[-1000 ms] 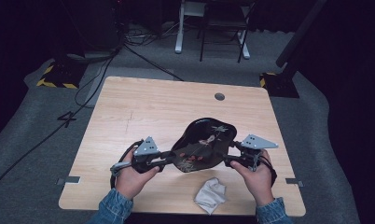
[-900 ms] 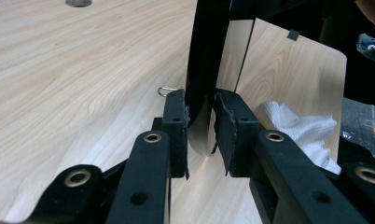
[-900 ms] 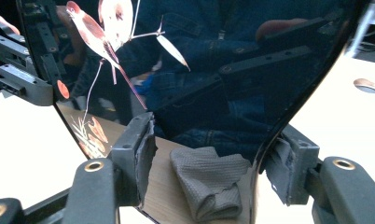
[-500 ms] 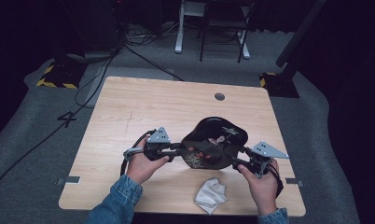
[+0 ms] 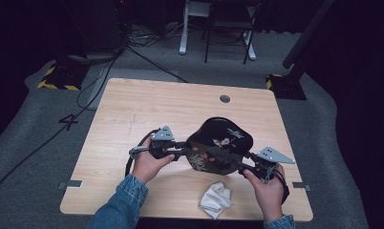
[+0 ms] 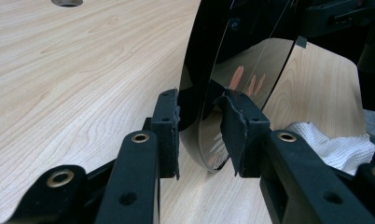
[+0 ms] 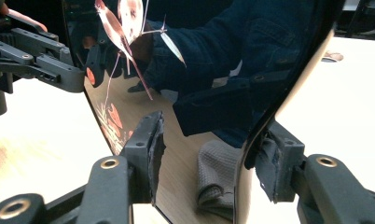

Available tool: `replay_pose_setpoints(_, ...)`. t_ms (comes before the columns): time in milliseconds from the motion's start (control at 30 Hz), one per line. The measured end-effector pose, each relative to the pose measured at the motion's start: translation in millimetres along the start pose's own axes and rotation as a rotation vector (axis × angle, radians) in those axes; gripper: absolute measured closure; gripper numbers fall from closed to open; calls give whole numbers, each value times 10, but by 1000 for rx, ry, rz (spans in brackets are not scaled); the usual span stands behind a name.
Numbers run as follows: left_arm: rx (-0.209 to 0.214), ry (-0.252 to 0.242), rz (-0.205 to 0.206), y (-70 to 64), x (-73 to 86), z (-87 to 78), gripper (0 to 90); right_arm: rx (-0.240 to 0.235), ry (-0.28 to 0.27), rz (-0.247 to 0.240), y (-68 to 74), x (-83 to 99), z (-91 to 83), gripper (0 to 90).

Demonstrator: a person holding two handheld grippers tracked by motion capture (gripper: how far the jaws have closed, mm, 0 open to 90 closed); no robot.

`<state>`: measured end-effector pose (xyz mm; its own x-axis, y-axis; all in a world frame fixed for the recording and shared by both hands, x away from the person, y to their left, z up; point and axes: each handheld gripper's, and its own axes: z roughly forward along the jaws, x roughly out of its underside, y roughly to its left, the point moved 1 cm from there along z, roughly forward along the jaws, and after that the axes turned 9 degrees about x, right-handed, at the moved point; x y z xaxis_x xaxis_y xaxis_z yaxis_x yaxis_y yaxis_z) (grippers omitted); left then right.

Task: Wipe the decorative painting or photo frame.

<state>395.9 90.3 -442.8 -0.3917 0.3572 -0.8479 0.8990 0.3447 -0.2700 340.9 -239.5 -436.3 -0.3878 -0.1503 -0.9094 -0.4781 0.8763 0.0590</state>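
Black lacquer tray tilted on edge, long axis spanning left claw to right claw, both clamped on its rim.

Glossy black lacquer tray with painted flowers, held tilted above the table, its edges between jaws

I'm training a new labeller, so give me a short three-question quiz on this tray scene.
1. True or false: the tray lies flat on the table.
2. What lies on the table nearest the person? A) cloth B) cup C) knife
3. Which claws grip the tray's rim?

Key: 1. False, it is lifted and tilted. 2. A, the cloth. 3. Both: left claw and right claw.
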Motion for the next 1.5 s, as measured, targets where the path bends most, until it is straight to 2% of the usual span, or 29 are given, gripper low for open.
replay_pose_setpoints(233, -11, -18, -6, -17, 21, 4, 663, -6, 4, -8, -7, 0, 1, 484)
replay_pose_setpoints(400, -27, -51, -6, -31, 45, -9, 513, -11, 1, -17, -27, -7, 3, 474)
replay_pose_setpoints(533, -72, -49, 1, -65, 76, -66, 424, -19, 0, -16, -36, -18, -5, 464)
replay_pose_setpoints(567, -95, -43, 11, -92, 78, -106, 414, -21, 3, -15, -36, -21, -12, 460)
replay_pose_setpoints(667, -126, -35, 3, -193, 95, -221, 407, -35, 3, -20, -38, -34, -23, 445)
replay_pose_setpoints(800, -147, -7, 13, -366, 111, -345, 407, -44, 4, -35, -44, -36, -35, 440)
replay_pose_setpoints(900, -134, -9, 28, -518, 81, -420, 409, -49, 2, -28, -49, -53, -36, 436)
replay_pose_setpoints(1033, -69, 27, 81, -758, 32, -375, 410, -55, 4, -37, -55, -67, -30, 430)
replay_pose_setpoints(1133, 8, 80, 113, -920, 44, -199, 406, -66, 2, -29, -64, -72, -19, 427)
replay_pose_setpoints(1200, 43, 108, 138, -997, 52, -68, 406, -68, -2, -31, -64, -79, -12, 423)
replay_pose_setpoints(1367, 97, 160, 175, -1084, 87, 203, 406, -71, -1, -32, -61, -77, -23, 421)
replay_pose_setpoints(1500, 135, 169, 187, -1127, 93, 351, 406, -71, -6, -34, -64, -73, -39, 422)
